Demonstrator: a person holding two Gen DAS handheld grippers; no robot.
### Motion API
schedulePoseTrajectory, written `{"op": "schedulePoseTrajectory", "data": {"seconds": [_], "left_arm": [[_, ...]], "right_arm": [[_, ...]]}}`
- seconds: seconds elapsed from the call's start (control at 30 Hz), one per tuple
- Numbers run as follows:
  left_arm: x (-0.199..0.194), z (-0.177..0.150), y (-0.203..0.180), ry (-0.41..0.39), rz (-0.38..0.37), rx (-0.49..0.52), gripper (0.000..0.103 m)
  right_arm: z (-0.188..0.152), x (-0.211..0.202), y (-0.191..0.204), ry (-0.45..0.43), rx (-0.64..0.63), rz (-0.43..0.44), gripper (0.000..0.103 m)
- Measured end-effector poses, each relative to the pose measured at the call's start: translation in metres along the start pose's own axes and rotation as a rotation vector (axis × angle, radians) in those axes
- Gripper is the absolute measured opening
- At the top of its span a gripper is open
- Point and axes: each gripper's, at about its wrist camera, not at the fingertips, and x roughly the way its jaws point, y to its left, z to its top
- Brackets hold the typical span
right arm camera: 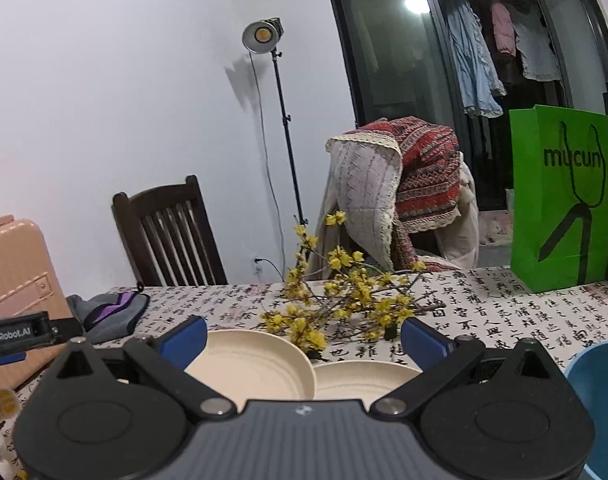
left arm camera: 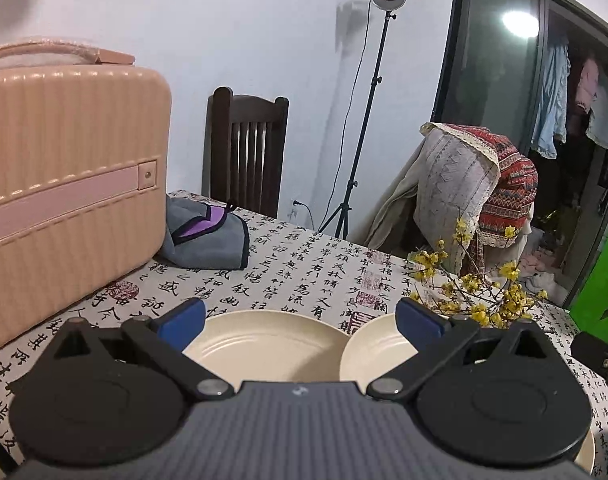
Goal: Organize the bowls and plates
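Two cream plates lie side by side on the calligraphy tablecloth. In the left wrist view the larger plate (left arm camera: pixel 264 340) sits between my fingers and a second plate (left arm camera: pixel 376 352) lies to its right. My left gripper (left arm camera: pixel 300 316) is open and empty above them. In the right wrist view the same plates show as a left one (right arm camera: pixel 248 364) and a right one (right arm camera: pixel 360 378). My right gripper (right arm camera: pixel 304 336) is open and empty just over them. A blue bowl (right arm camera: pixel 600 384) stands at the right edge. The left gripper's body (right arm camera: pixel 20 334) shows at the left.
A pink suitcase (left arm camera: pixel 64 192) stands on the table's left. A grey and purple cloth (left arm camera: pixel 208 236) lies beside it. Yellow flower branches (right arm camera: pixel 344 300) lie behind the plates. A green paper bag (right arm camera: pixel 560 200) stands at the far right. Chairs and a lamp stand sit beyond the table.
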Motion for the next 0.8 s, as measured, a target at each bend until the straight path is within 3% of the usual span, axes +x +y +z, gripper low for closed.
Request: {"op": "schedulePoseTrajectory", "data": {"seconds": [0.33, 0.6, 0.73, 0.8], "left_arm": [[0.014, -0.007, 0.003, 0.025, -0.009, 0.006, 0.103], [0.023, -0.014, 0.008, 0.055, -0.019, -0.011, 0.103], [0.028, -0.015, 0.013, 0.081, -0.034, -0.036, 0.103], [0.029, -0.016, 0.014, 0.089, -0.042, -0.042, 0.103]], "right_arm": [[-0.015, 0.010, -0.016, 0.021, -0.007, -0.014, 0.103], [-0.018, 0.014, -0.017, 0.047, 0.009, 0.023, 0.102], [-0.020, 0.017, -0.017, 0.075, 0.025, 0.038, 0.086], [-0.021, 0.020, -0.020, 0.094, 0.043, 0.046, 0.085]]}}
